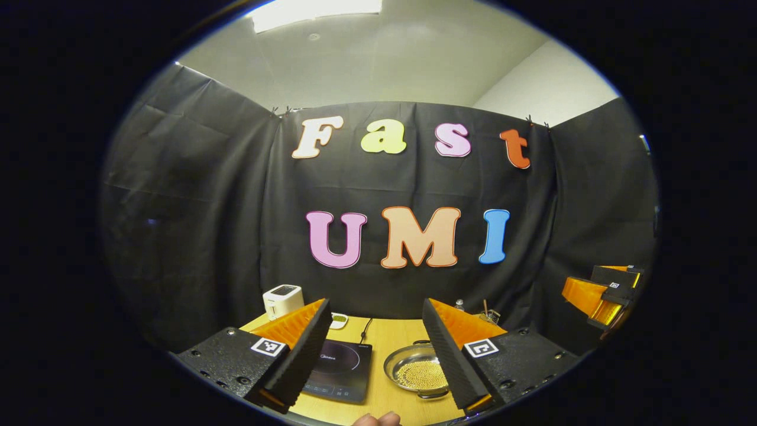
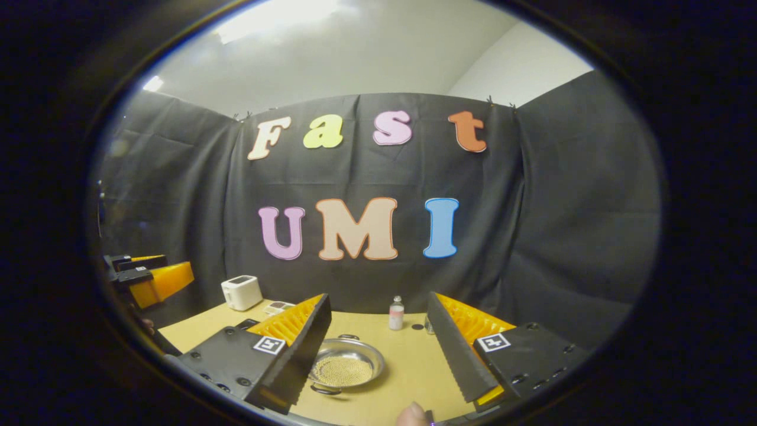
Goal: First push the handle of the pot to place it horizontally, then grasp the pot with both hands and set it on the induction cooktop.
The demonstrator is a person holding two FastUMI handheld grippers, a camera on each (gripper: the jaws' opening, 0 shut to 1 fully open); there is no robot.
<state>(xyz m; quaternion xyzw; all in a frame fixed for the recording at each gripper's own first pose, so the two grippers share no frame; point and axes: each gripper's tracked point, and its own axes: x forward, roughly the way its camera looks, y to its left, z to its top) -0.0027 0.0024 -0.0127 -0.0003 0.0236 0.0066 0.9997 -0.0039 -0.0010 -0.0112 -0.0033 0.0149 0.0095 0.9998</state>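
Stood at the back left of the wooden bench point(image 2: 408, 367): a white toaster-like appliance point(image 2: 241, 292), with a small white dish point(image 1: 339, 320) near it. Farther right, near the black cloth wall point(image 2: 556, 236): a small bottle point(image 2: 396, 313) with a pale label, upright.

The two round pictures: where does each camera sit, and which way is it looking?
Left gripper view: rides on the left tool, looking forward over the table at the cooktop and pot; fingertips show at bottom.
Right gripper view: rides on the right tool, facing the pot and a small bottle; a fingertip shows.
Both share the pot, a white appliance and the other tool.
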